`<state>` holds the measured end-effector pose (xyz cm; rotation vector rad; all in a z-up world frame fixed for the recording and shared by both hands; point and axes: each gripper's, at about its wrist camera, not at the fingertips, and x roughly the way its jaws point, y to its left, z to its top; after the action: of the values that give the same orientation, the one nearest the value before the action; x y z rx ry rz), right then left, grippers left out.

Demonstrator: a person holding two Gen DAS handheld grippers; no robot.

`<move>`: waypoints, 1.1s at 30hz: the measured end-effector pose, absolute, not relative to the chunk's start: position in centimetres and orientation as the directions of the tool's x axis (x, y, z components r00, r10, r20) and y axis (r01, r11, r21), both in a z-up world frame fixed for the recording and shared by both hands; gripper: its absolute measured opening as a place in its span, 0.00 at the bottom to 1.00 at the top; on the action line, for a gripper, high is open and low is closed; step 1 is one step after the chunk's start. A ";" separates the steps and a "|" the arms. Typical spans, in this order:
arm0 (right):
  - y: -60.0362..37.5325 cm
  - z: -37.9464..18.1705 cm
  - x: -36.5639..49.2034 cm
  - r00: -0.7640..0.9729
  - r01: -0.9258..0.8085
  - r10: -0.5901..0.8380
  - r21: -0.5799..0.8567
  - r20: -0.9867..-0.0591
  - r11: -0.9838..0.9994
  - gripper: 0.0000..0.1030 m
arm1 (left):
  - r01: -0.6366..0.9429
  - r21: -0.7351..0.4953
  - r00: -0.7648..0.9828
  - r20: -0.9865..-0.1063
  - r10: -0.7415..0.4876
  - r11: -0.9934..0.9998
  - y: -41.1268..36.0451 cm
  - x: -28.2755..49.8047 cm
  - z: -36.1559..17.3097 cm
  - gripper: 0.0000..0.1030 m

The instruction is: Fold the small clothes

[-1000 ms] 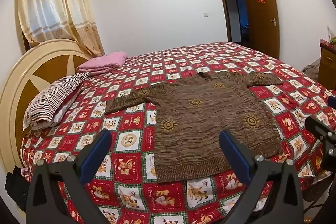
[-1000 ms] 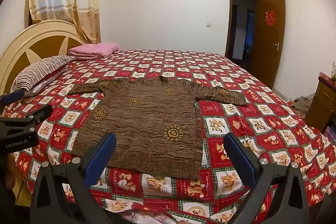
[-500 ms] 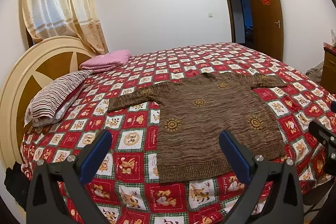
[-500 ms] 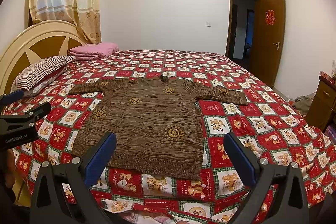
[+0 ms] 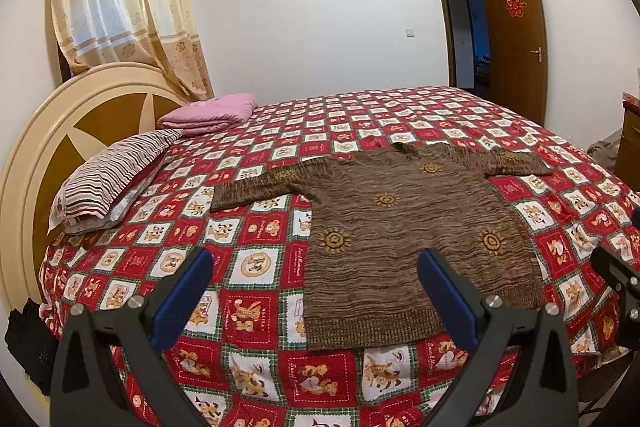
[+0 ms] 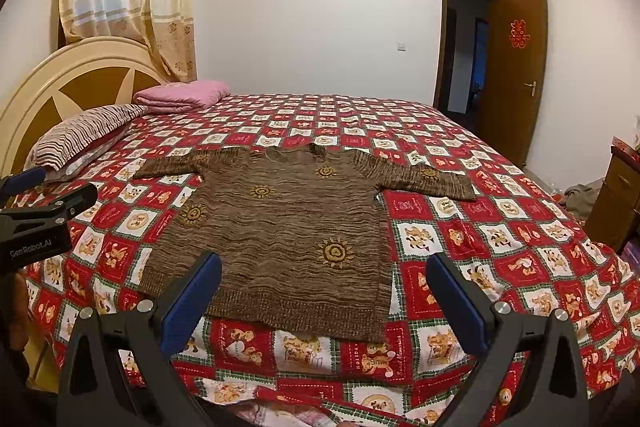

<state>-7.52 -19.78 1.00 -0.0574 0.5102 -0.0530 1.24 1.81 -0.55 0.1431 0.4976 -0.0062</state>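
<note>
My left gripper [image 5: 312, 267] had its jaws spread wide and gripped nothing; my right gripper [image 6: 324, 271] was the same, jaws released over the near edge of the bed [image 6: 500, 243]. Over the last second very little had changed: the left wrist view had drifted slightly, so the sweater sat a touch further right and higher in frame, while the right wrist view was nearly identical. I judged that the fold had not begun and both tools were only lining up.

The brown knitted sweater [image 5: 404, 227] lay flat on the red patterned bedspread, hem toward me, both sleeves stretched out to the sides, neck toward the far wall. It was untouched by either tool.

From the left wrist view I saw the left sleeve [image 5: 260, 187] fully, reaching toward the striped pillow [image 5: 112, 171], plus a sliver of the right tool at the frame's right edge. From the right wrist view I saw the right sleeve [image 6: 428, 175] lying out in full, and the left tool's body at the left edge. The folded pink blanket [image 6: 180, 97] by the headboard showed in both.
</note>
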 end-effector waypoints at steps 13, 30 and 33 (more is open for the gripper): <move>-19.6 1.0 -7.6 0.872 0.032 -0.060 -0.067 -0.486 0.997 0.99 | 0.039 0.135 0.878 -0.477 0.030 0.990 1.9 1.4 -0.5 1.00; -19.5 1.2 -7.6 0.873 0.017 -0.048 -0.068 -0.486 0.998 0.99 | 0.032 0.132 0.877 -0.479 0.036 0.991 1.9 1.5 -0.7 1.00; -19.4 1.2 -7.7 0.877 0.007 -0.039 -0.067 -0.479 0.998 0.99 | 0.032 0.132 0.876 -0.481 0.036 0.991 1.9 1.5 -0.8 1.00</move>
<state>-7.69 -19.42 1.23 -0.0642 0.5011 -0.0241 1.48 1.93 -0.77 0.1373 0.5033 0.0019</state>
